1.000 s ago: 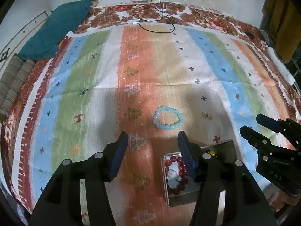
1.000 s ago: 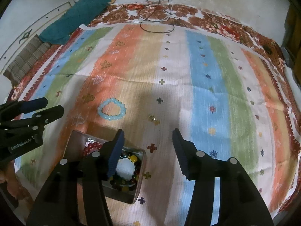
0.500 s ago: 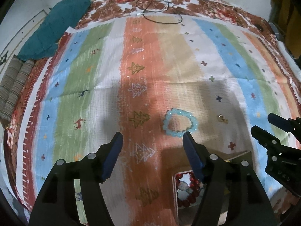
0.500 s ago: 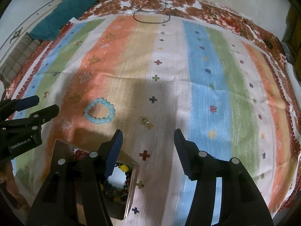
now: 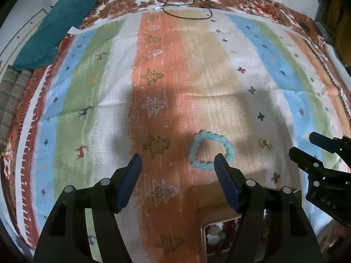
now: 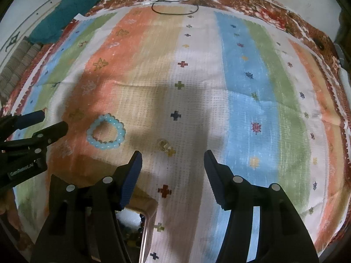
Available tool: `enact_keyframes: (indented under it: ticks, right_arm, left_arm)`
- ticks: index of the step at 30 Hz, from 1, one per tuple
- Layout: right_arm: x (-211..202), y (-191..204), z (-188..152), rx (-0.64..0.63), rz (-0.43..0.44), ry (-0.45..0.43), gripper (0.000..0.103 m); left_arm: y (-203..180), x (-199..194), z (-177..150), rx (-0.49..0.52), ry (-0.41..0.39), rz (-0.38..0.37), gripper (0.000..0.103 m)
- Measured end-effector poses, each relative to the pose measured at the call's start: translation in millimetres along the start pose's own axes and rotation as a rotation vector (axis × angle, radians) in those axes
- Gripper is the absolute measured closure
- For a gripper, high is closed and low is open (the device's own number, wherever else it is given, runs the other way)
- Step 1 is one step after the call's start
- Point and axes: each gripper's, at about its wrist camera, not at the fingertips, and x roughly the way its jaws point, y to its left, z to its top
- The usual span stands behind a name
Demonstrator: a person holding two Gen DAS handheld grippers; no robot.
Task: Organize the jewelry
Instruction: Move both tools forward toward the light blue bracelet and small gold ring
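Jewelry lies loose on the striped cloth (image 5: 92, 92): a pale blue bracelet (image 5: 211, 150) and a small gold piece (image 6: 164, 146). The left gripper (image 5: 177, 165) and right gripper (image 6: 172, 161) both gape wide, empty.

Both claws moved forward, tin (image 5: 203, 230) slipping beneath.

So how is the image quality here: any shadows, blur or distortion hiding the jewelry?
Left wrist view: dim, strong fisheye bending at the edges; a broad shadow covers the light blue bead bracelet, which still reads clearly. The small gold piece is too small to identify. Right wrist view: slight softness; the same shadow falls across the striped cloth, and the metal tin is mostly hidden behind the right gripper.
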Motion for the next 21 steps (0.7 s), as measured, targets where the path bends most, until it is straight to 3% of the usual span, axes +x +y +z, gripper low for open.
enact_keyframes:
  ticks: [7,12,17,21]
  right_arm:
    - [17,4,5,-0.015,0.008,0.041,0.045]
    - [33,5,7,-0.023,0.004,0.077,0.045]
    - [46,5,9,-0.029,0.005,0.106,0.045]
    - [55,4,12,-0.026,0.016,0.123,0.052]
  left_arm:
    - [-3,20,7,0.018,0.041,-0.013,0.035]
    - [-3,38,9,0.028,0.084,-0.011,0.045]
    - [-5,49,11,0.042,0.107,-0.013,0.045]
    - [-6,56,12,0.053,0.120,-0.016,0.045]
